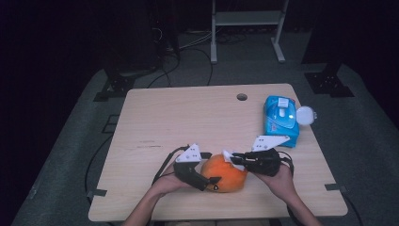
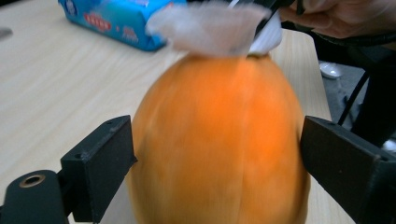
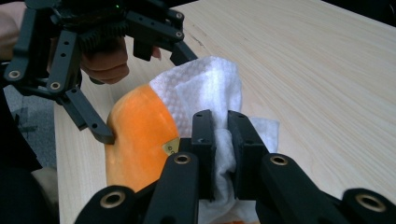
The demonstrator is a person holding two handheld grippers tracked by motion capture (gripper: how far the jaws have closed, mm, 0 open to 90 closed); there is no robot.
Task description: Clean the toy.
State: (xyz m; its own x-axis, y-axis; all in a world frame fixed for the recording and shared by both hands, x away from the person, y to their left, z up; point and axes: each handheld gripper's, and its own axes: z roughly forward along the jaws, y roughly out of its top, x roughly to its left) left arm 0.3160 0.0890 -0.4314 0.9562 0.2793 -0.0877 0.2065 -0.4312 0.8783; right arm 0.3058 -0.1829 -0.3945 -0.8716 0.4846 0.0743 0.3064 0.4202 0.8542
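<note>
An orange fruit point(image 1: 225, 173) lies near the table's front edge. My left gripper point(image 1: 209, 178) holds it from the left, one black jaw pressed on each side of the fruit point(image 2: 219, 140). My right gripper point(image 1: 231, 158) comes in from the right, shut on a white wipe point(image 3: 205, 84). The wipe point(image 2: 210, 28) rests against the fruit's far end, seen from the left gripper view. In the right gripper view the wipe is pinched between the right gripper point(image 3: 220, 126) jaws and drapes over the orange skin point(image 3: 140, 135).
A blue pack of wet wipes point(image 1: 281, 120) lies at the table's right side, with a round white lid point(image 1: 306, 114) beside it. The wooden table point(image 1: 188, 117) has a cable hole point(image 1: 242, 97) near its back edge. A metal frame stands beyond the table.
</note>
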